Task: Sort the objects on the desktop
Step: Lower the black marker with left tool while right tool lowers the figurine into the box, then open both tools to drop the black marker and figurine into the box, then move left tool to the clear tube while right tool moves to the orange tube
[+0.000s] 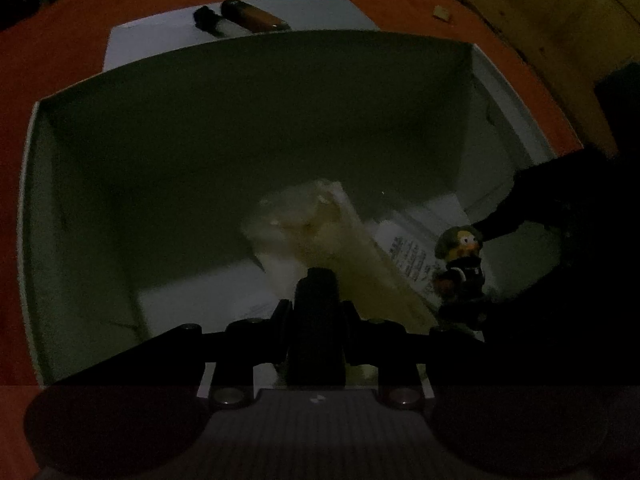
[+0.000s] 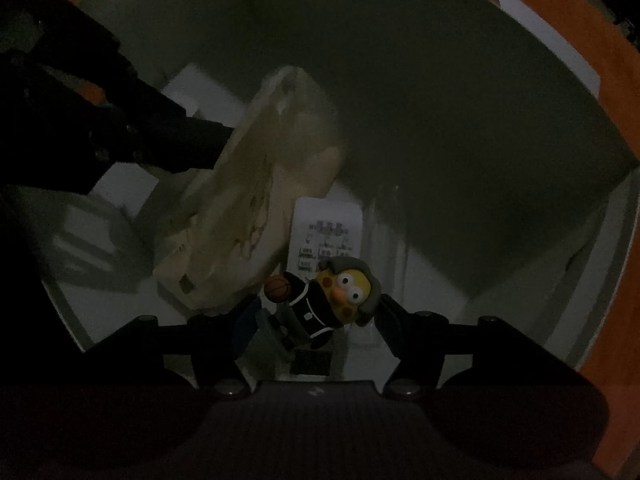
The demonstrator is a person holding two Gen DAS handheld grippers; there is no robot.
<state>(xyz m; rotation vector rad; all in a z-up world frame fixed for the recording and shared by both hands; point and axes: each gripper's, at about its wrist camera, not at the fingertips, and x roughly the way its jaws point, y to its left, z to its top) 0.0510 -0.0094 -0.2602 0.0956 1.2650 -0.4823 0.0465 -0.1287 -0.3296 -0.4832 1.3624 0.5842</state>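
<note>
Both grippers reach into a white cardboard box (image 1: 48, 200) on an orange table. My left gripper (image 1: 318, 280) is shut on a cream, translucent packet (image 1: 340, 236) and holds it inside the box; it also shows in the right wrist view (image 2: 248, 200). My right gripper (image 2: 316, 312) is shut on a small yellow-faced toy figure (image 2: 332, 296) with a grey cap and a basketball, low in the box. The figure shows at the right in the left wrist view (image 1: 460, 264). A white printed leaflet (image 2: 328, 232) lies on the box floor.
Beyond the box, on a white sheet (image 1: 160, 36), lie a brown lighter (image 1: 256, 16) and a black-and-white one (image 1: 216, 22). The box walls (image 2: 480, 120) rise close around both grippers. A wooden surface (image 1: 540, 20) lies at the far right. The scene is dim.
</note>
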